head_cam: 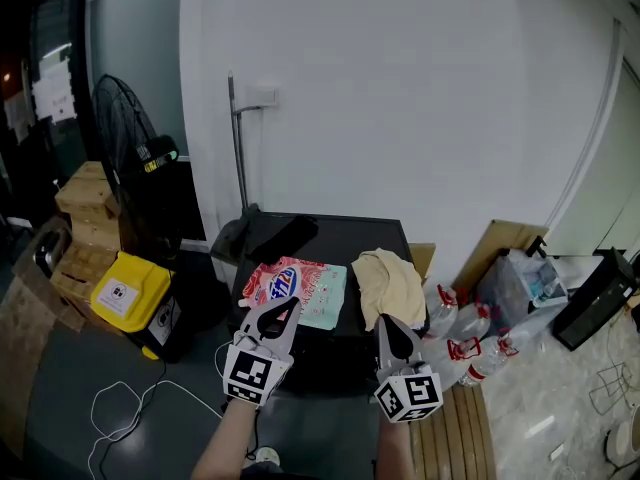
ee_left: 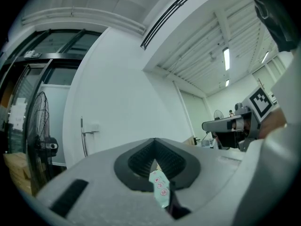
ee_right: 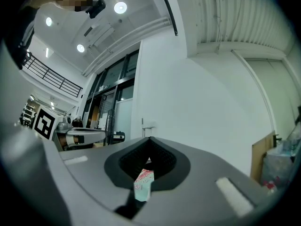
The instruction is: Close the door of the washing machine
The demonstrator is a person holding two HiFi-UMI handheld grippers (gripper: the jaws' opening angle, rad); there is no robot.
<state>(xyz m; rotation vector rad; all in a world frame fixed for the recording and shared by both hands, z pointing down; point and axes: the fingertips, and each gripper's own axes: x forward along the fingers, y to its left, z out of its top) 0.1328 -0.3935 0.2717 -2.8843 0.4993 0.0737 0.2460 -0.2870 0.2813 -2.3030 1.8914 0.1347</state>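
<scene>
The washing machine [head_cam: 345, 236] is a black box against the white wall; its door cannot be made out from here. On its top lie a red and teal detergent bag [head_cam: 297, 289], a beige cloth [head_cam: 391, 284] and a dark cloth [head_cam: 281, 236]. My left gripper [head_cam: 291, 308] hovers over the near edge by the bag, jaws shut and empty. My right gripper [head_cam: 385, 321] is beside it below the beige cloth, also shut. In the left gripper view the shut jaws [ee_left: 154, 141] leave a slit showing the bag [ee_left: 161, 188]. The right gripper view [ee_right: 149, 139] shows the bag [ee_right: 143, 183] likewise.
A standing fan [head_cam: 130, 163], cardboard boxes [head_cam: 85, 218] and a yellow case [head_cam: 125, 293] stand left of the machine. Water bottles [head_cam: 470, 343], bags and a wooden slat board [head_cam: 455, 428] lie to the right. A white cable [head_cam: 120, 408] loops on the floor. A metal pipe [head_cam: 238, 148] runs up the wall.
</scene>
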